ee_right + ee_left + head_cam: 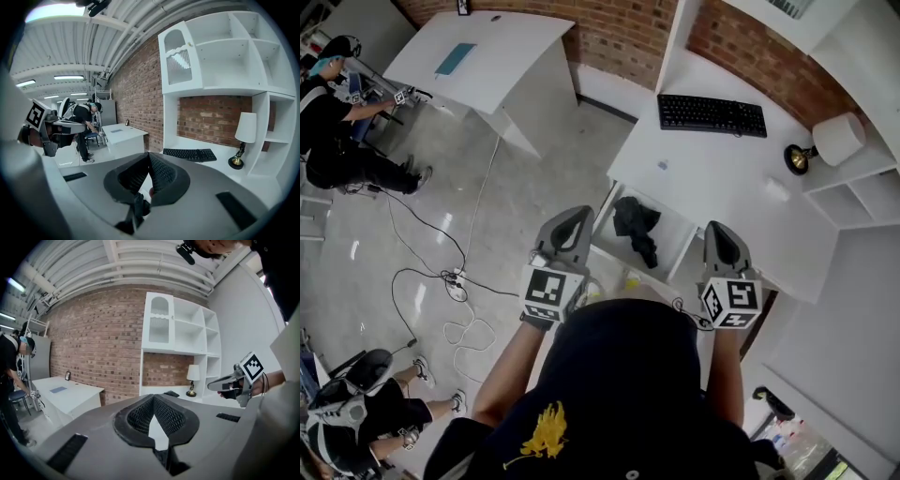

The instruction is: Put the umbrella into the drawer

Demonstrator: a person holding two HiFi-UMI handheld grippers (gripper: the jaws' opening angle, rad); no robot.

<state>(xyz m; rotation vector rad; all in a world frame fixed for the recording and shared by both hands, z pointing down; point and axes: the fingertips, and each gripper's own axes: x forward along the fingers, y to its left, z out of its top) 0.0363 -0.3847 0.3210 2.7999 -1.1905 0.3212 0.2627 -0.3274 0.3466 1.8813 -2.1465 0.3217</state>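
Left gripper (575, 217) and right gripper (719, 231) are held up side by side in the head view, above the person's dark-capped head (623, 356), each with its marker cube nearest the camera. Just beyond and between them an open white drawer (673, 228) sticks out from the white desk (741, 197), and the folded black fabric umbrella (637, 231) lies inside it, well apart from both grippers. A black computer keyboard (712, 114) and a small lamp with a white shade and brass base (825, 142) sit farther back on the desk. Black cables (455, 281) trail over the grey floor, and a seated person (337, 122) works at the far left.

The left gripper view shows its ribbed dark pads meeting at the tips, with nothing caught between them. Ahead stand a red brick wall (98, 343) and a tall white shelf unit (180, 329), with the right gripper at the right edge.

The right gripper view shows its jaws pressed together and empty, pointing towards the keyboard and lamp.
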